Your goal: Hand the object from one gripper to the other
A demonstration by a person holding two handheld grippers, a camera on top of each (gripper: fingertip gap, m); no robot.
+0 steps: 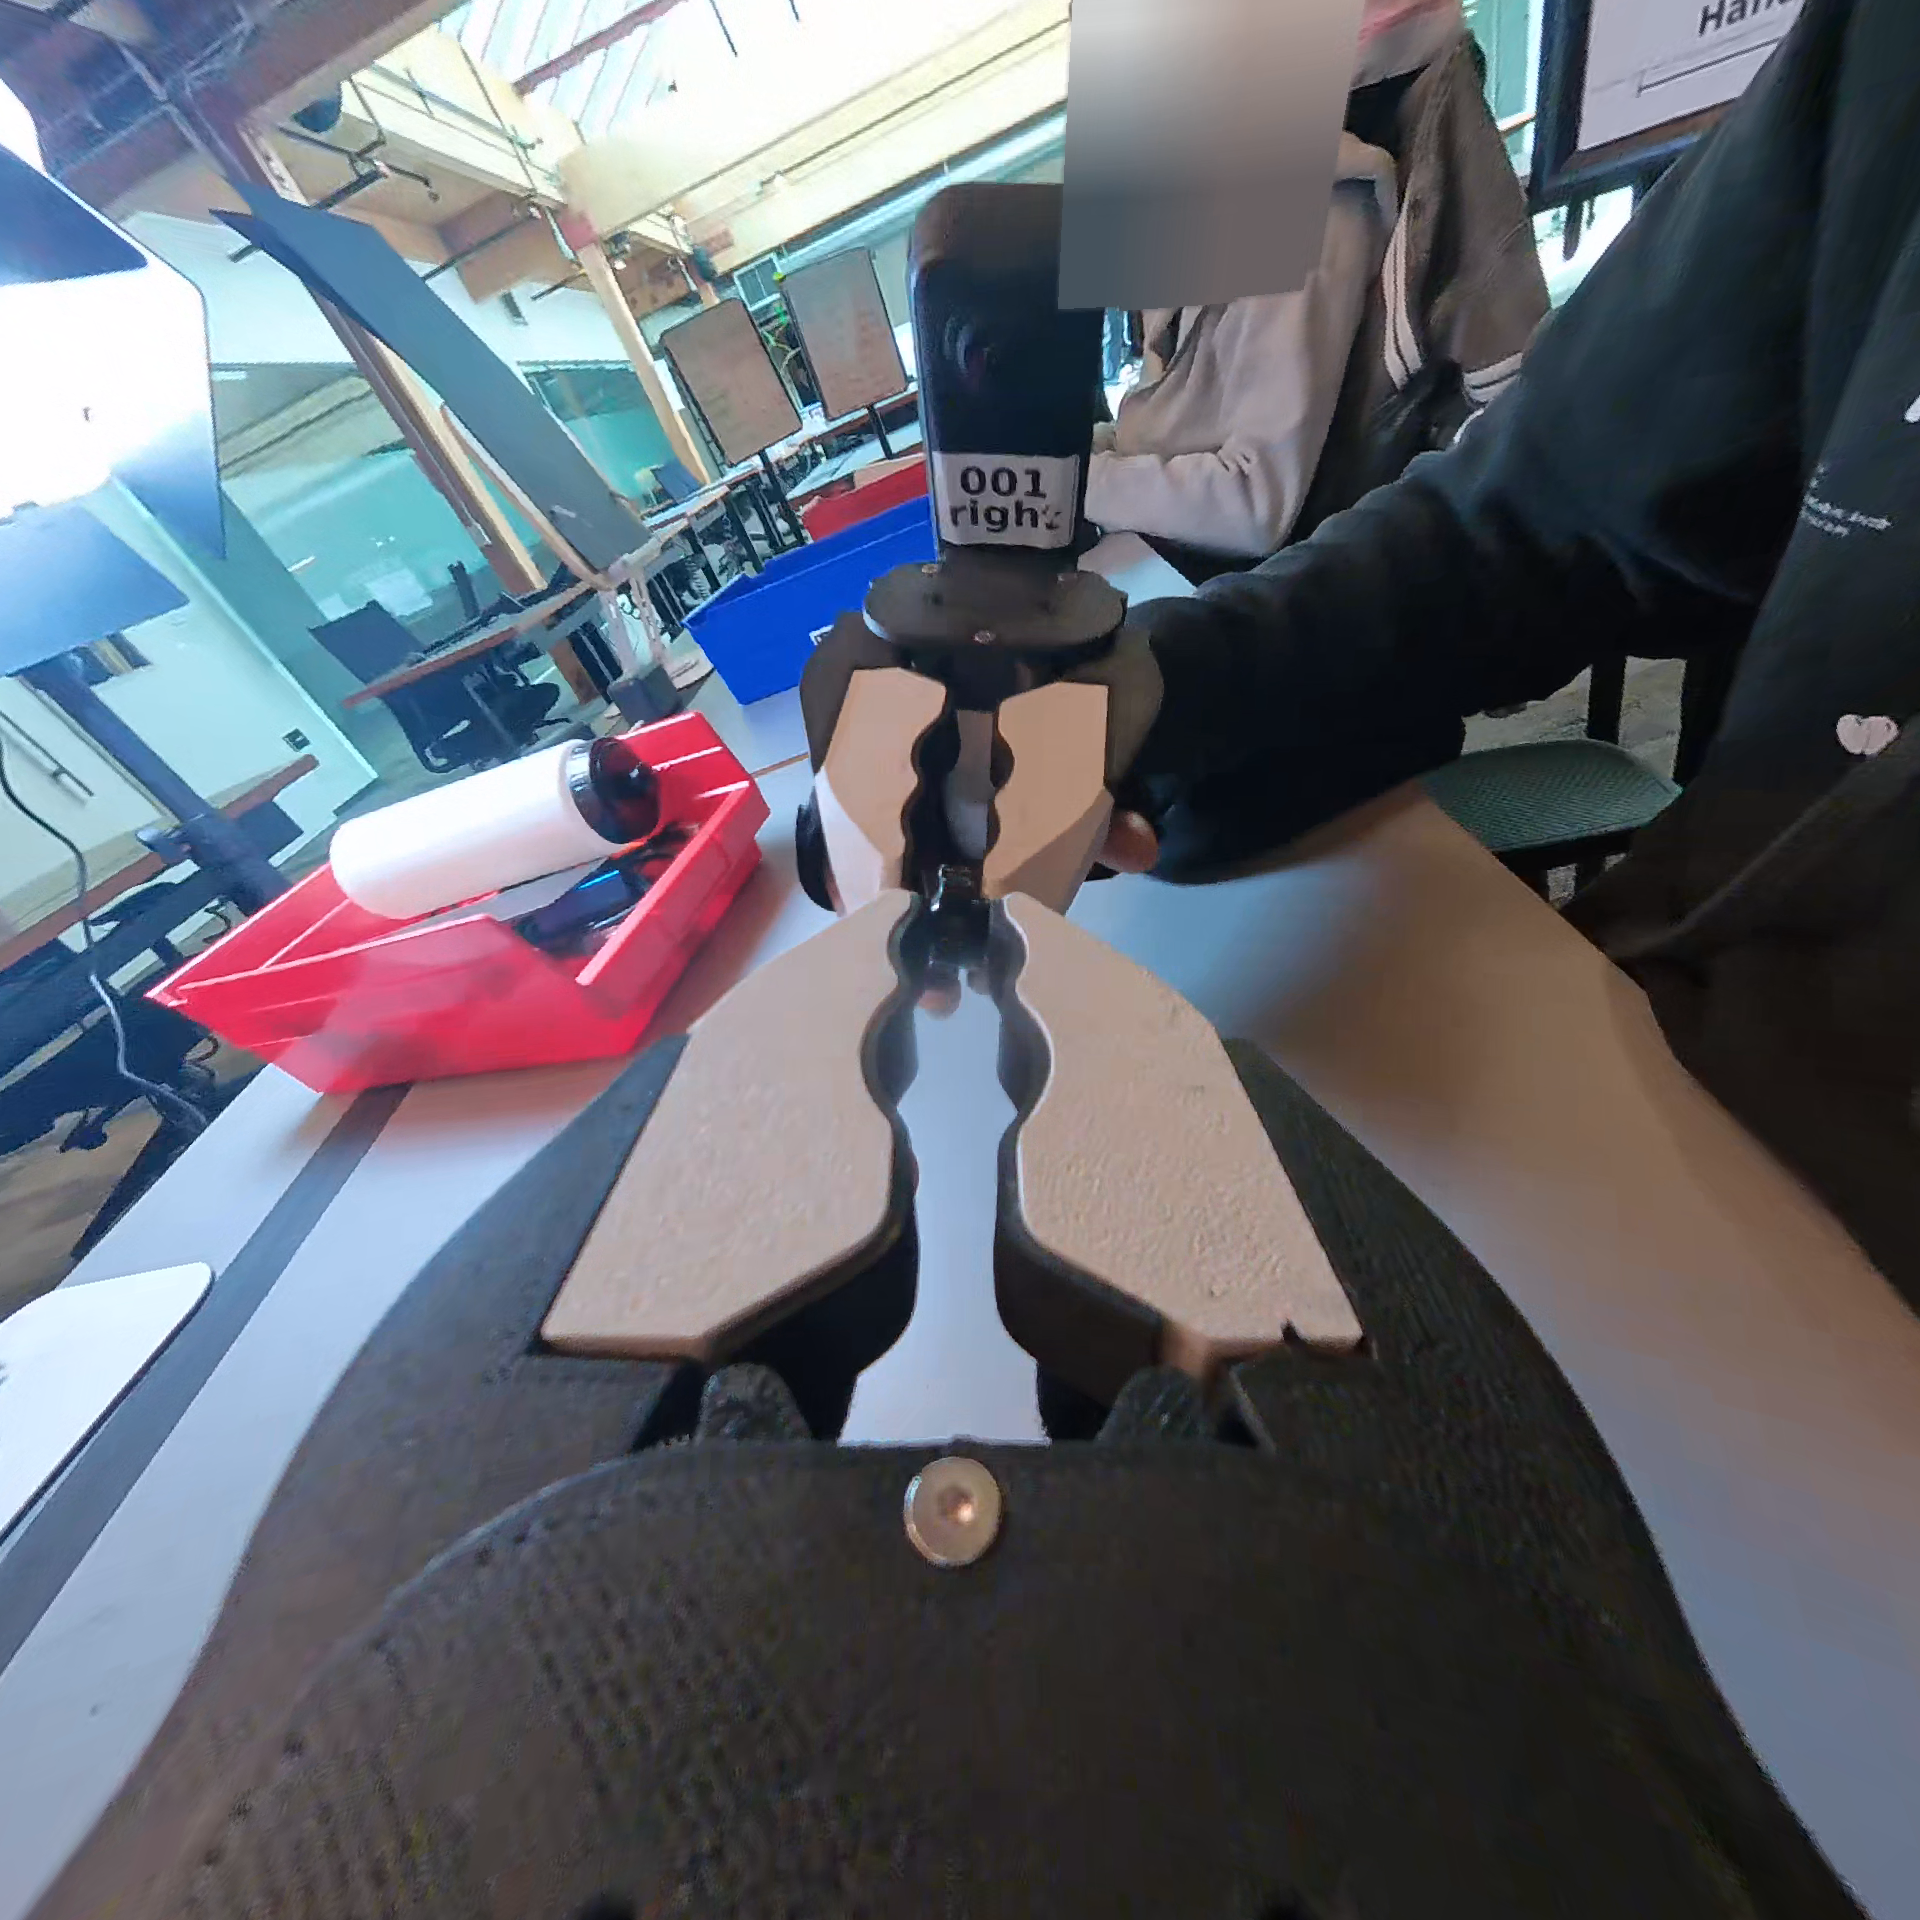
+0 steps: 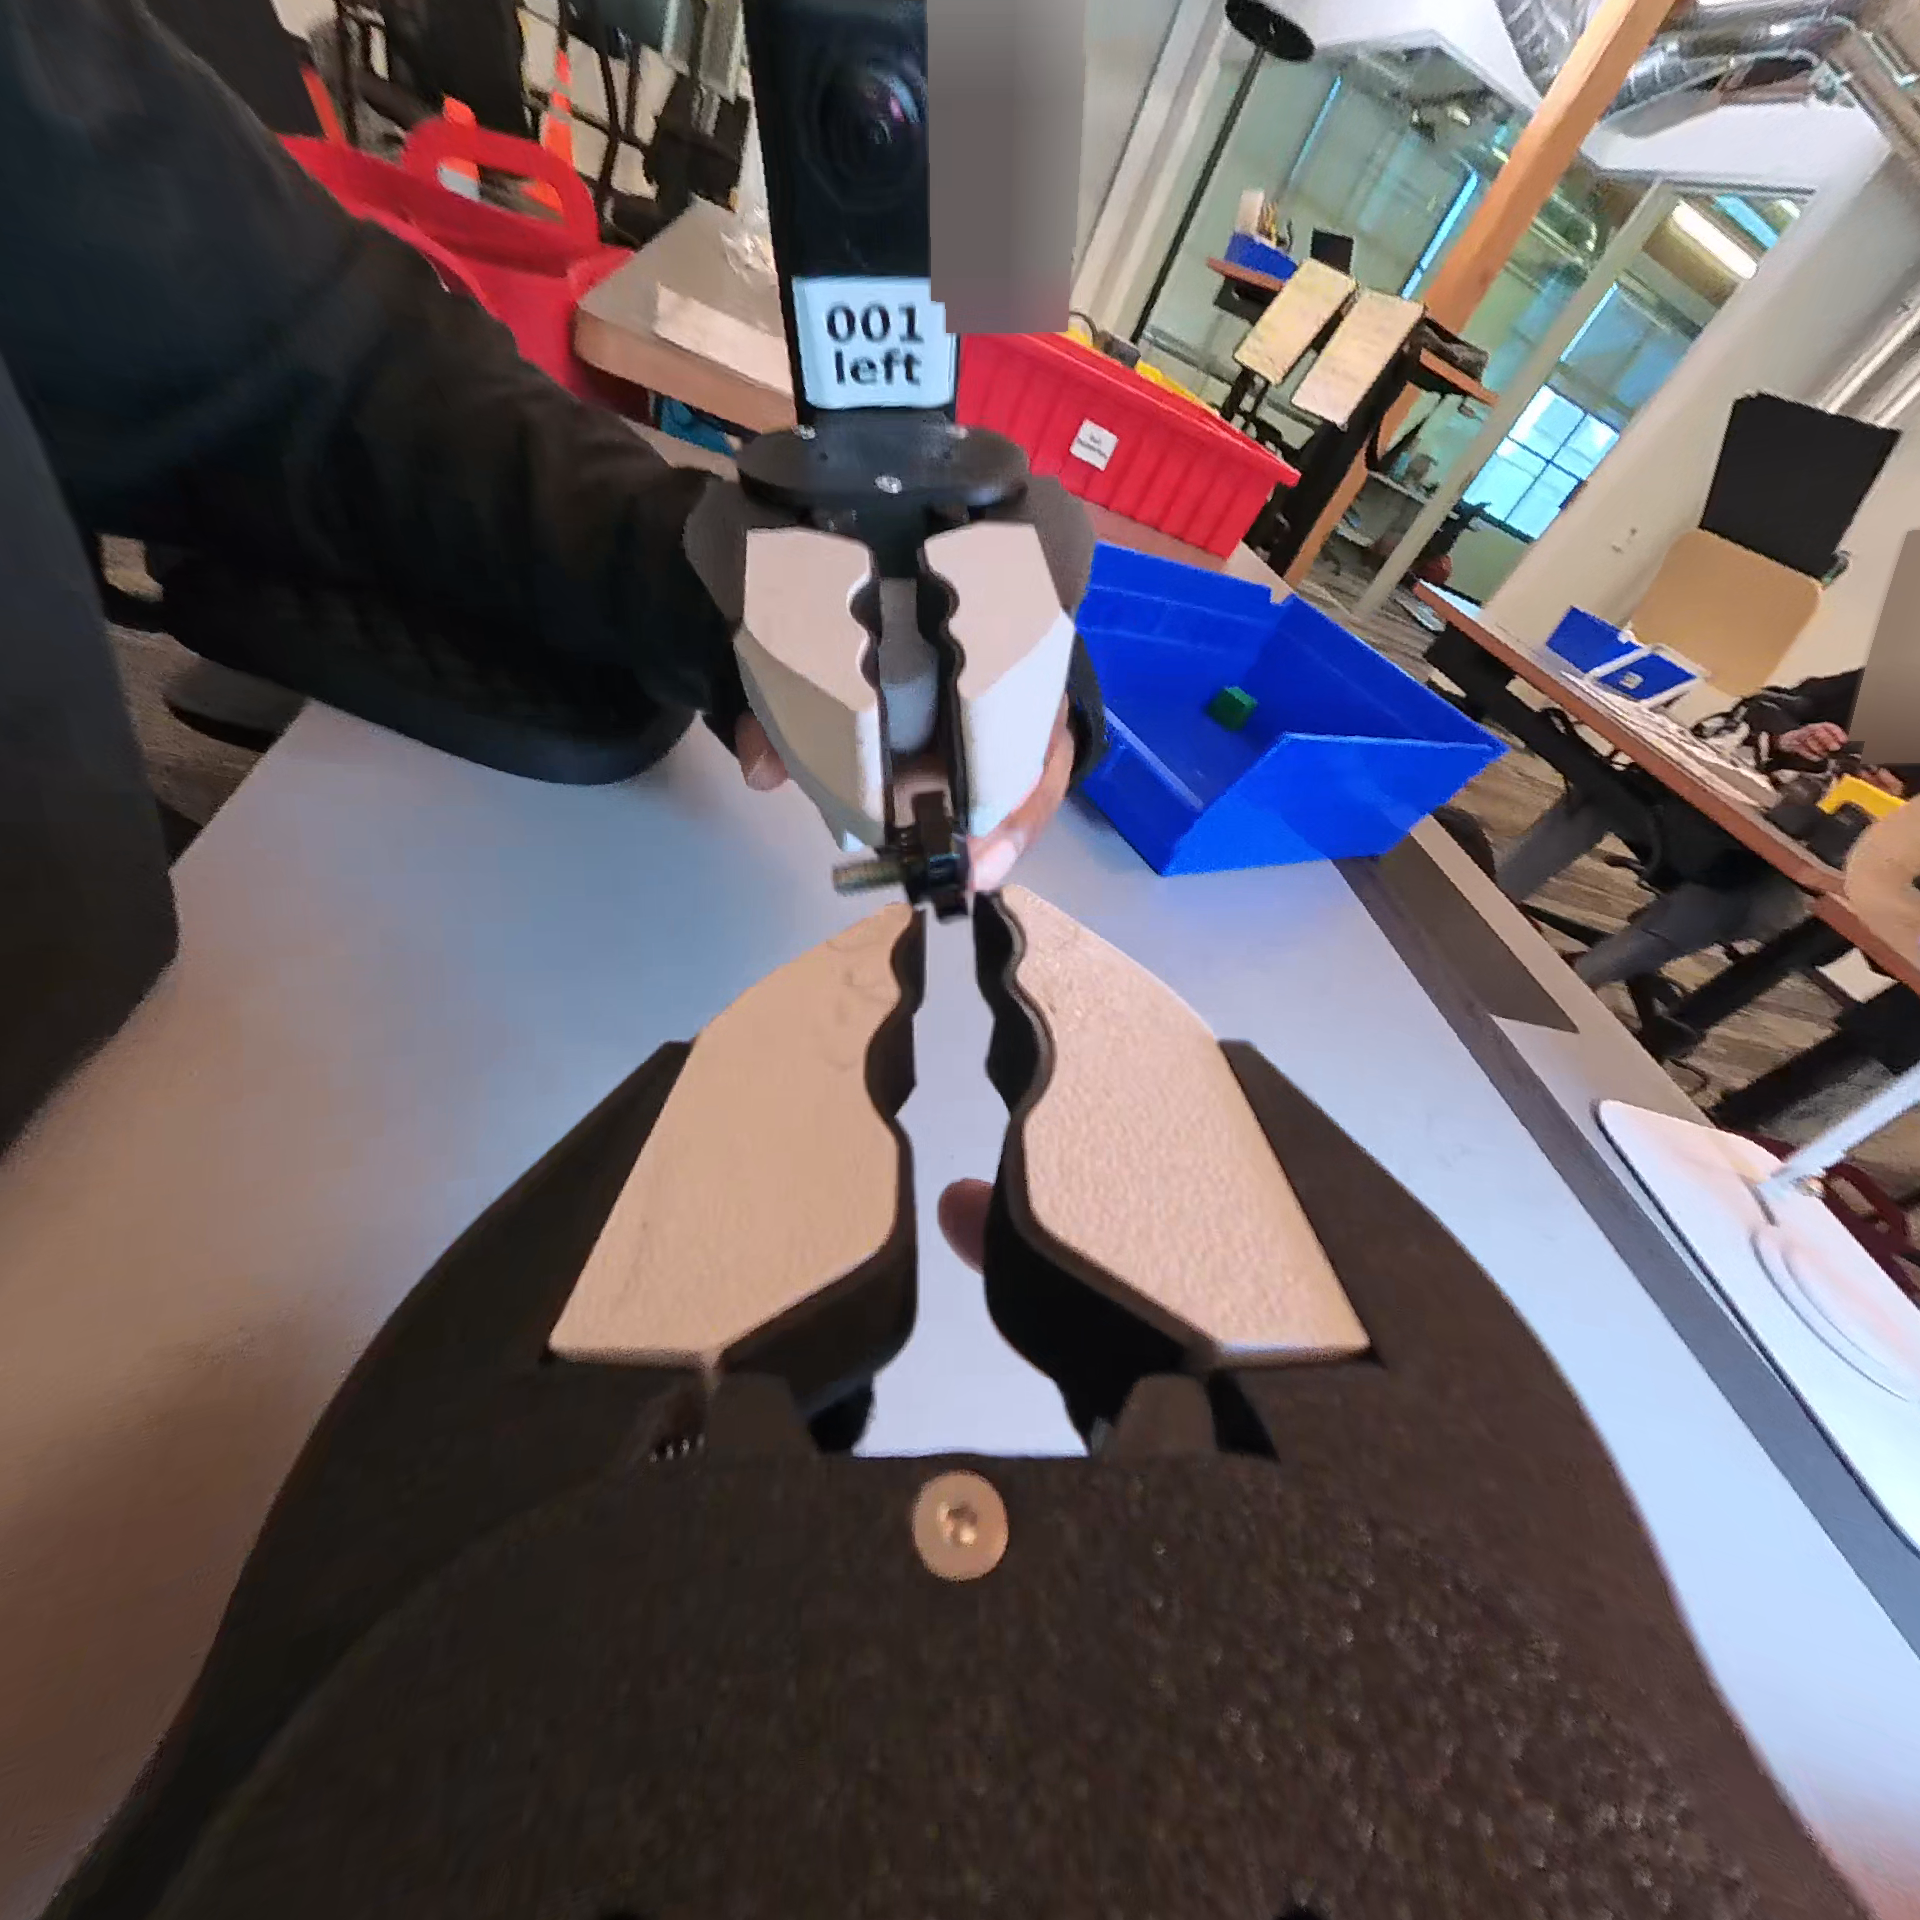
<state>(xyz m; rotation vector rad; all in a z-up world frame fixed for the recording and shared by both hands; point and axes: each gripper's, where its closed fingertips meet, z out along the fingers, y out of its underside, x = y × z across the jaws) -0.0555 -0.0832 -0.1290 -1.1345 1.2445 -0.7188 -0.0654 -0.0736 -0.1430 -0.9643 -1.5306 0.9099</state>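
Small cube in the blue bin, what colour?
Green. The cube shows best in the right wrist view, lying inside the blue bin.

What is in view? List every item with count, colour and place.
small clamp-like part: one, black with a screw, in the air between the two grippers' tips
tray: one, red, on the table in the left wrist view
bottle: one, white with a dark cap, lying across the tray
bin: one, blue, at the table's far edge
cube: one, green, inside the bin
crate: one, red, behind the bin
table: one, grey, under everything
left gripper: black and beige, jaws shut on the part
right gripper: black and beige, jaws around the part's end; grip unclear
gloved hands: two, black, one on each gripper
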